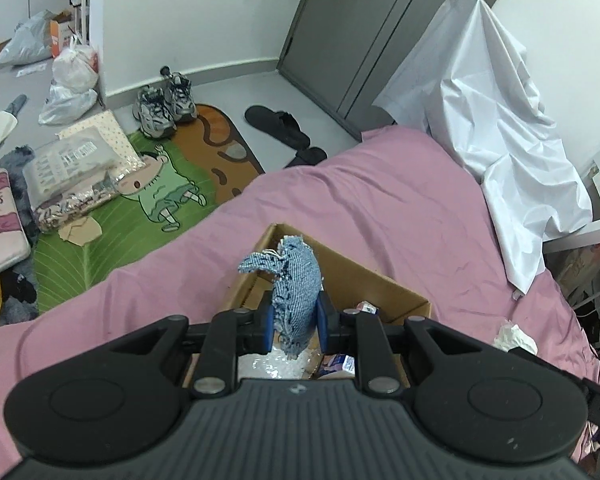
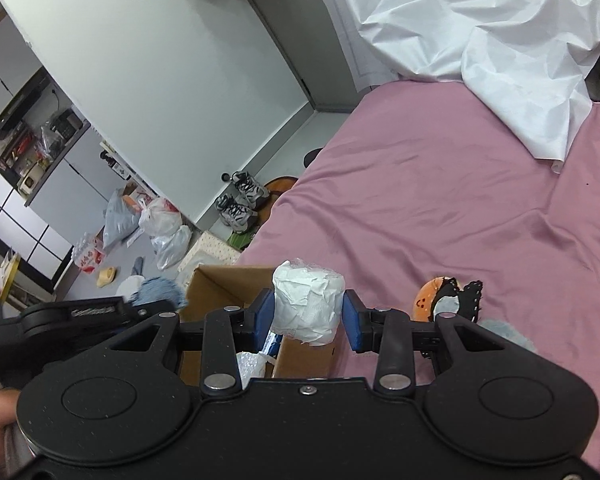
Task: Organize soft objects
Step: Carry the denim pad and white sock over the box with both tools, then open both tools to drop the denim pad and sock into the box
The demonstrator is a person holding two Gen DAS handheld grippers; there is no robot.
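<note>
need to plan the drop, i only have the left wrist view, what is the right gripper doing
Observer: The right gripper holds a crumpled white tissue wad between its blue pads.
Operator: is it over the box
Observer: It sits above the near corner of the cardboard box, at the box's right edge.
Operator: anything soft on the bed beside it
Observer: Yes, an orange plush toy with black trim lies on the pink sheet, right of the gripper.
</note>
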